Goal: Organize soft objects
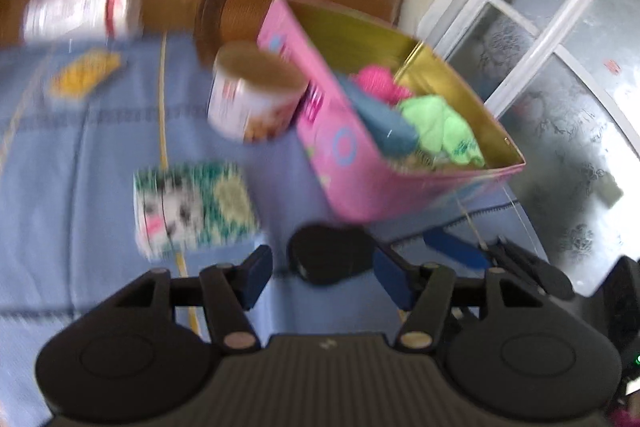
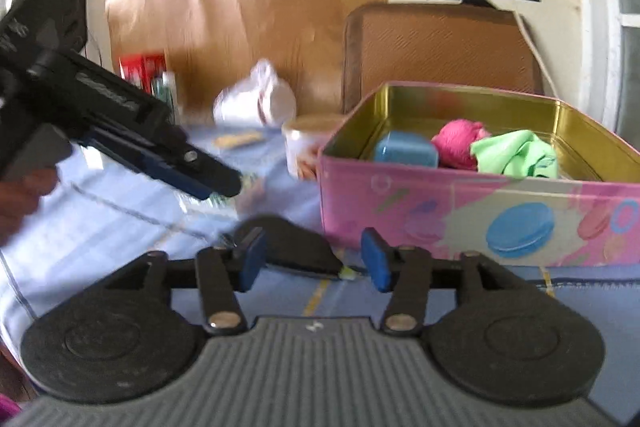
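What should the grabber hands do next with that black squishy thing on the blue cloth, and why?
Probably close the right tool on the black soft object. It lies on the blue cloth between that tool's open pads, beside the pink tin, which already holds a pink yarn ball and a green cloth.

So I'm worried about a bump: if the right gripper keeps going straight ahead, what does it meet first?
Probably the black soft object lying just beyond the open right gripper, with the pink tin close to its right; depth is unclear.
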Demonstrator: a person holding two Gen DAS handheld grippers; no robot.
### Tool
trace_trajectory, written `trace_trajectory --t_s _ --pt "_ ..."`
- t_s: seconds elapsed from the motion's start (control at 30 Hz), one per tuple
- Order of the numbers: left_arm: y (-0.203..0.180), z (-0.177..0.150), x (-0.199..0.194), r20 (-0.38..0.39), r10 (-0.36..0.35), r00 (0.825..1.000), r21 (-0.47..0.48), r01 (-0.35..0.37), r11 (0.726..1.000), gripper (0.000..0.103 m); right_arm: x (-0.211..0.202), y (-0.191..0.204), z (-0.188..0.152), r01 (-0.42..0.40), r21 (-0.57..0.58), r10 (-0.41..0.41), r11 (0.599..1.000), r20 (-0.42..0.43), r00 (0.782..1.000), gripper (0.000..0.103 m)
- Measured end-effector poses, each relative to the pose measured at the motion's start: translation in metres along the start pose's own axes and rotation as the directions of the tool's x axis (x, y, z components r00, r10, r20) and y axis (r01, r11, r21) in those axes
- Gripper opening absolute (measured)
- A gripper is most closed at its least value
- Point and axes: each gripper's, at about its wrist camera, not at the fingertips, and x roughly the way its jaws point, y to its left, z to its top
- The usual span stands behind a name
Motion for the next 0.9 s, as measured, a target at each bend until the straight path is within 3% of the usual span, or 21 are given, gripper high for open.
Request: trace_trajectory --t_s 0.2,0.37,0.47,0.57,0.6,0.63,0.67,0.7,0.8,0.9 --pt "0.015 -0.009 0.007 -0.018 -0.01 1.0 -0.085 0.008 0.996 0.067 0.031 -0.008 0.0 -0.072 0.016 0.074 0.997 -0.123 0.99 0.059" --pt "0.024 -0.011 0.004 -0.011 -0.01 1.0 -0.11 0.008 0.994 0.072 0.011 0.018 -0.006 -0.115 -0.008 0.113 0.993 -0.113 0.987 0.053" --pt "0.025 -0.007 0.007 -0.002 -0.014 1.0 -0.131 0.014 0.991 0.076 0.014 0.03 -0.007 -0.04 -0.083 0.032 0.996 -0.092 0.995 0.062" --pt "0.019 0.0 0.015 0.013 0.006 1.0 -0.107 -0.005 0.994 0.077 0.028 0.026 -0.003 -0.014 -0.056 0.008 0.998 -0.11 0.994 0.063" --pt "0.017 0.003 0.021 0.017 0.01 1.0 -0.101 -0.009 0.995 0.076 0.034 0.023 -0.002 -0.021 -0.036 0.016 0.999 -0.119 0.993 0.064" --pt "0.015 0.004 0.023 0.033 0.013 0.999 -0.093 -0.009 0.996 0.074 0.037 0.023 -0.001 -0.017 -0.032 0.013 0.999 -0.11 0.994 0.053" --pt "0.013 0.005 0.026 0.04 0.014 0.999 -0.085 -0.011 0.996 0.065 0.037 0.024 -0.001 -0.013 -0.039 0.009 0.999 -0.106 0.994 0.042" --pt "0.009 0.005 0.028 0.04 0.019 0.999 -0.076 -0.016 0.997 0.056 0.037 0.025 0.0 -0.016 -0.041 0.012 0.999 -0.102 0.995 0.042" --pt "0.001 0.0 0.024 0.039 0.047 0.998 -0.044 -0.045 0.998 0.052 0.031 0.03 -0.003 -0.035 -0.003 0.035 0.999 -0.076 0.997 0.042" --pt "-0.003 -0.005 0.006 0.061 0.018 0.998 -0.055 -0.014 0.998 0.052 0.013 0.034 -0.005 -0.042 -0.001 0.042 0.999 -0.021 0.999 0.042"
